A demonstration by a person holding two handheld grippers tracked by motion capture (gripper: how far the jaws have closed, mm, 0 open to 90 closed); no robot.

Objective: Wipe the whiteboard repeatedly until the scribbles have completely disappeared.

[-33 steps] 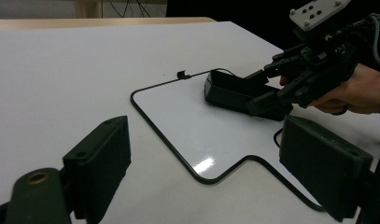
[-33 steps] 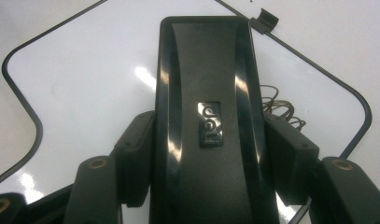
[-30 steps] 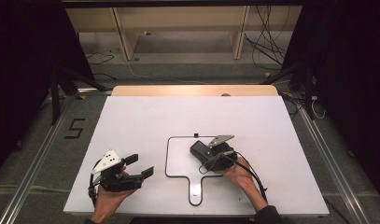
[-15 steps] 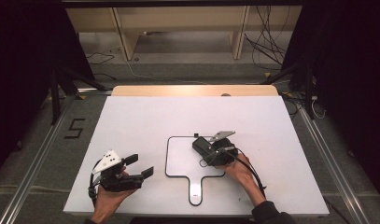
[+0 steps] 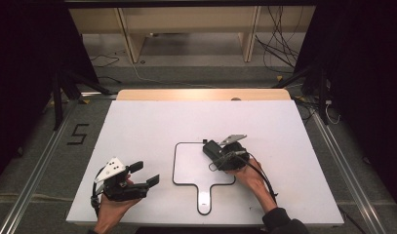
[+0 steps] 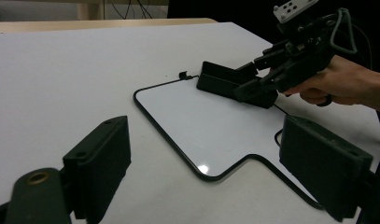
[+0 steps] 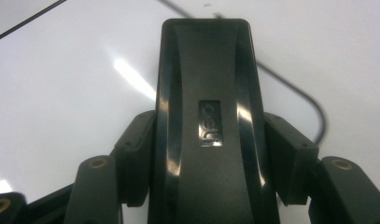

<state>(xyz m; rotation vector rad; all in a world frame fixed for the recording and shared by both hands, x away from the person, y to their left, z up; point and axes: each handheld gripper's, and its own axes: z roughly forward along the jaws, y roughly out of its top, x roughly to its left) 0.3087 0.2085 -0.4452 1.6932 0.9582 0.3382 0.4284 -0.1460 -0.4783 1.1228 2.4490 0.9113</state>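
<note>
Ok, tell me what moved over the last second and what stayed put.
Little changed. The right tool, shut on the black block, shifted slightly up the table, away from the person, keeping the block at the right edge of the small whiteboard. Nothing was picked up or released. The left tool stayed open near the table's front left, and the whiteboard did not move.

The black block's (image 7: pixel 208 140) near end is cut off; its embossed label is unreadable.
</note>
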